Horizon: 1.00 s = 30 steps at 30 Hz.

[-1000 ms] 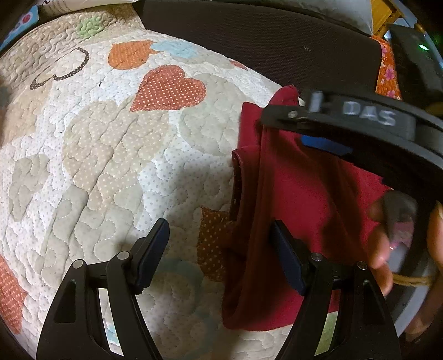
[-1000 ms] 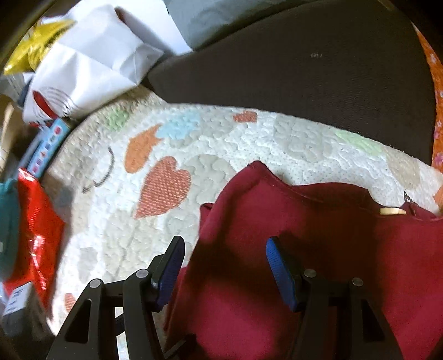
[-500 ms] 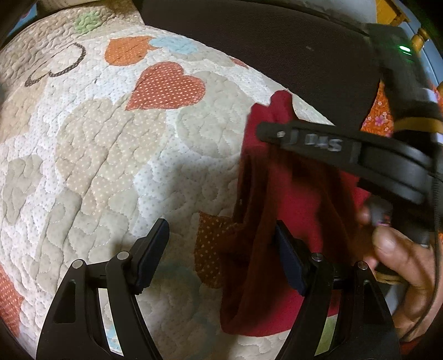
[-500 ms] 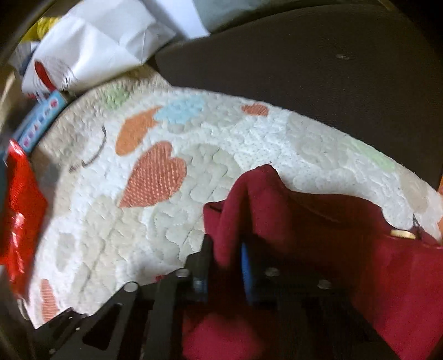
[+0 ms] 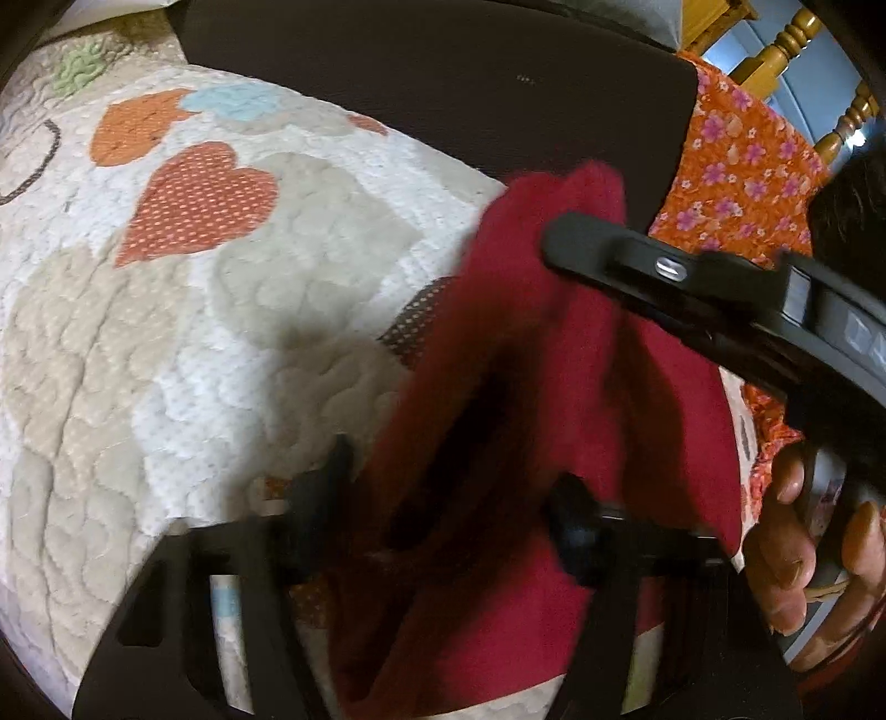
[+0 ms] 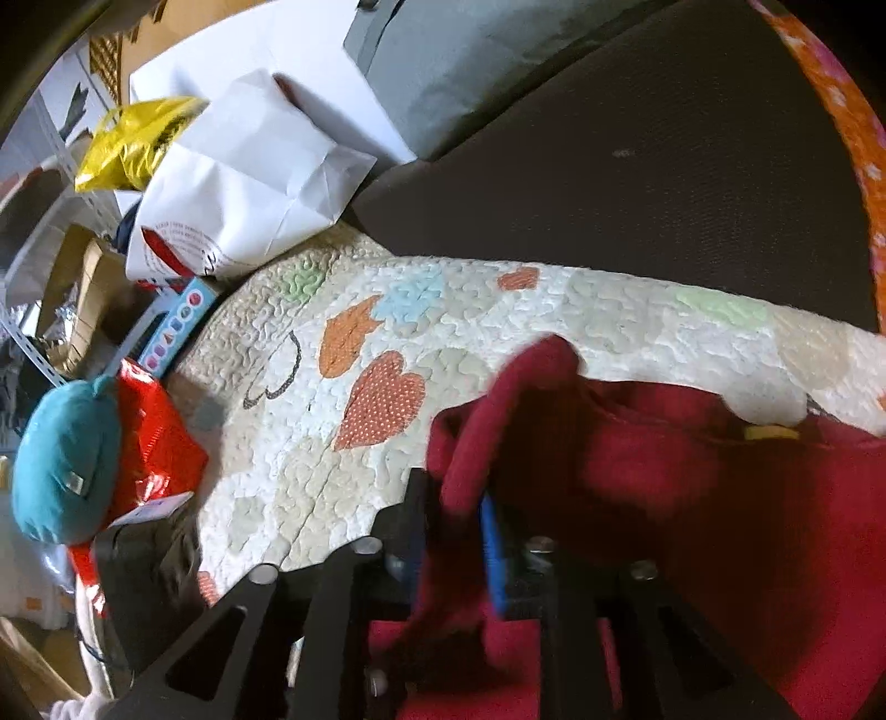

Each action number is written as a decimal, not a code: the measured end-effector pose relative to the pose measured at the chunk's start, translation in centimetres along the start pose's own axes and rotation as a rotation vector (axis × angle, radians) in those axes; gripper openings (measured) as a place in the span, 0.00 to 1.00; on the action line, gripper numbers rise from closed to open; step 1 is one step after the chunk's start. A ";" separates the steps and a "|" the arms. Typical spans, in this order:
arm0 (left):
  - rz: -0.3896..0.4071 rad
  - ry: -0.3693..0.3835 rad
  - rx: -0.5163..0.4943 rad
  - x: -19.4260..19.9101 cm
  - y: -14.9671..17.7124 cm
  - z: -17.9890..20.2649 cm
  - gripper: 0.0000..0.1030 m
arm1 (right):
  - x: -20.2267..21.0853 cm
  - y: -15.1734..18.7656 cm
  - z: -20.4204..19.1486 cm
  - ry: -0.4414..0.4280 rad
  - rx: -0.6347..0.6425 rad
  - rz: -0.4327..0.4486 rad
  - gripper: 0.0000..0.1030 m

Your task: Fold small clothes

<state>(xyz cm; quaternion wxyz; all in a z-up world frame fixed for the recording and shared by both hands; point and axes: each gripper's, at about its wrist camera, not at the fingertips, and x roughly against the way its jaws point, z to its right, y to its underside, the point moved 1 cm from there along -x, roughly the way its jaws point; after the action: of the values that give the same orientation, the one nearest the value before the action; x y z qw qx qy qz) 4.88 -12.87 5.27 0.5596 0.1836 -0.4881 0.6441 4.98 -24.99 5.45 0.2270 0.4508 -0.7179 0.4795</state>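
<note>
A dark red garment point(image 6: 720, 487) lies on a quilted bedspread point(image 6: 498, 310) patterned with hearts, toward the quilt's near right part in the right wrist view. One edge of the cloth is lifted off the quilt into a raised fold that peaks near the quilt's middle.

The right gripper point(image 6: 459, 531) has its jaws drawn nearly together on that lifted fold; a blue pad point(image 6: 490, 548) presses against the fabric, which is bunched between the two fingers and spills down over the black frame.

In the left wrist view the same red garment point(image 5: 554, 387) rises as a creased ridge. The left gripper point(image 5: 454, 498) has its fingers spread apart, one on each side of the hanging cloth. The picture is blurred there, so whether the pads touch the fabric cannot be told, but they have not come together on it. The right gripper's black body point(image 5: 720, 310) crosses the right side of this view above the cloth, with the person's right hand point(image 5: 803, 543) wrapped around its handle.

Beyond the quilt's far edge lies a dark brown cushion or seat surface point(image 6: 637, 155). An orange flowered fabric point(image 5: 742, 183) sits past the quilt's right edge, with yellow turned wooden posts point(image 5: 797, 33) behind it. Off the quilt's far left corner are a white paper bag point(image 6: 238, 183), a crumpled yellow foil bag point(image 6: 133, 138), a light blue box point(image 6: 177, 327), a shiny red package point(image 6: 155, 443) and a teal plush object point(image 6: 66, 459).
</note>
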 end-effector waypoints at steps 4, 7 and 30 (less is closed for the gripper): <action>0.002 -0.021 0.001 0.1 -0.3 0.1 0.33 | 4.0 0.9 3.5 0.041 -0.035 0.069 0.36; -0.003 -0.002 0.033 0.0 -0.9 -0.3 0.29 | 5.4 2.0 6.3 0.179 -0.034 0.062 0.21; -0.020 0.008 0.096 -1.2 -0.1 -0.7 0.34 | 5.2 8.5 8.2 0.280 -0.045 -0.094 0.14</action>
<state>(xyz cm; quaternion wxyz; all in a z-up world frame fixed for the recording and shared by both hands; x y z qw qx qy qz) 5.58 -12.91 4.04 0.5585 0.2125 -0.4524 0.6620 -4.02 -33.40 1.68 0.3571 0.4073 -0.6678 0.5105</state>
